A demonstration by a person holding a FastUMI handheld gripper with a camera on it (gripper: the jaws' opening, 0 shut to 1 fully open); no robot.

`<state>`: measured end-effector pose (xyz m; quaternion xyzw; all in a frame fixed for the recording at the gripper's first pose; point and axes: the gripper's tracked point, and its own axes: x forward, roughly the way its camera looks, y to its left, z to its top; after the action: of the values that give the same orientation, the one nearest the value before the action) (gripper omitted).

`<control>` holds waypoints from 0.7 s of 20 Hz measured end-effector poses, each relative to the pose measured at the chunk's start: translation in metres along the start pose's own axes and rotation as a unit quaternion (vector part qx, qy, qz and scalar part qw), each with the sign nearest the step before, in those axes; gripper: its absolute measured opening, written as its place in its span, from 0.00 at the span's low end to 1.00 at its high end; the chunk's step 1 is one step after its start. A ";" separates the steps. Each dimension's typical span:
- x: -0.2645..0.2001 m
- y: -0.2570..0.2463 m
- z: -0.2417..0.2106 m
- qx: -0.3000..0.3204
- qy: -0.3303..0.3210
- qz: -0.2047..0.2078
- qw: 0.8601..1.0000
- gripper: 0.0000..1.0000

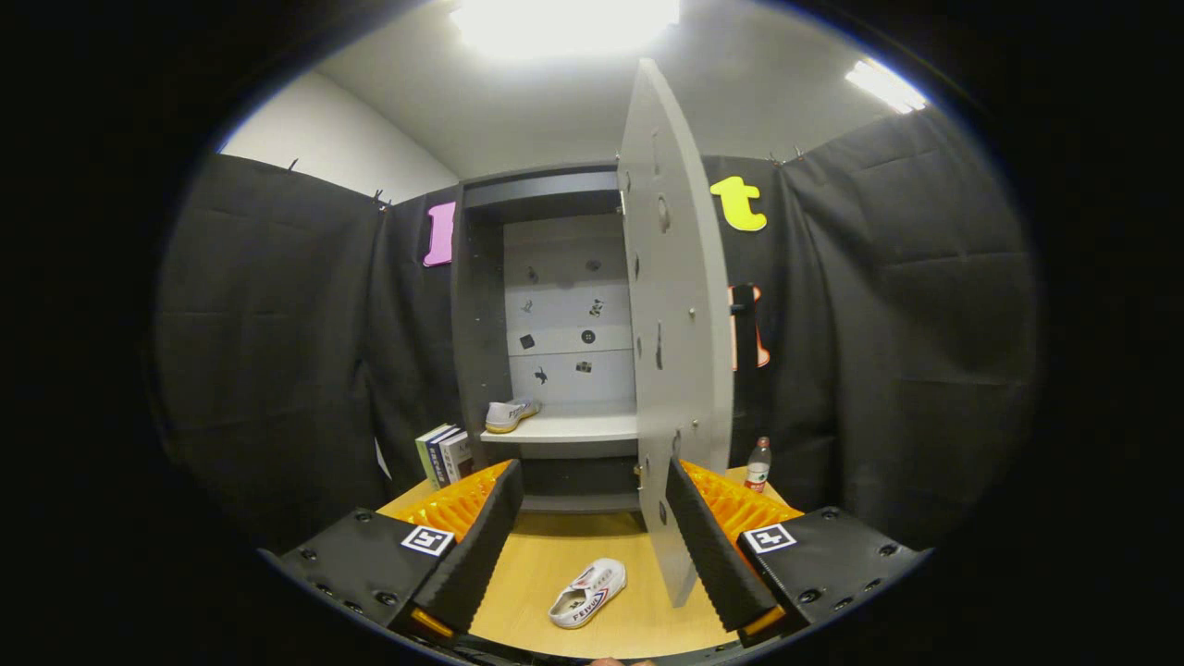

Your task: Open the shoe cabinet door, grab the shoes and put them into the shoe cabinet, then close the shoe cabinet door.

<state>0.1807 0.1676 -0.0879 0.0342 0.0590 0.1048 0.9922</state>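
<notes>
While the shoe cabinet door (673, 333) stands swung open and one shoe (511, 413) already sits on the shelf (583, 427), the fingers (476, 546) are spread wide and hold nothing. The second shoe (588, 593) lies between them on the counter (555, 555) — the grab step, I judge, calling for a descent to straddle it.

The open grey cabinet door (673, 305) swings out edge-on and hides the right part of the grey shoe cabinet (555, 277) behind it, so the light shelf (573, 427) is cut short there. The white canvas shoe on that shelf (511, 414) is too small to make out in detail. The gripper (592, 541) holds its black ribbed fingers (481, 546) wide apart, their bases cut off below; the right one overlaps the door's lower edge, contact unclear
</notes>
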 end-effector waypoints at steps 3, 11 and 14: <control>-0.004 0.016 -0.023 -0.004 0.050 0.037 0.998 0.98; -0.032 0.030 -0.083 -0.009 0.207 0.087 0.974 0.98; -0.051 0.031 -0.103 0.003 0.273 0.086 0.958 0.98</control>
<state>0.1119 0.1928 -0.1820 0.0123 0.3243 0.1952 0.9255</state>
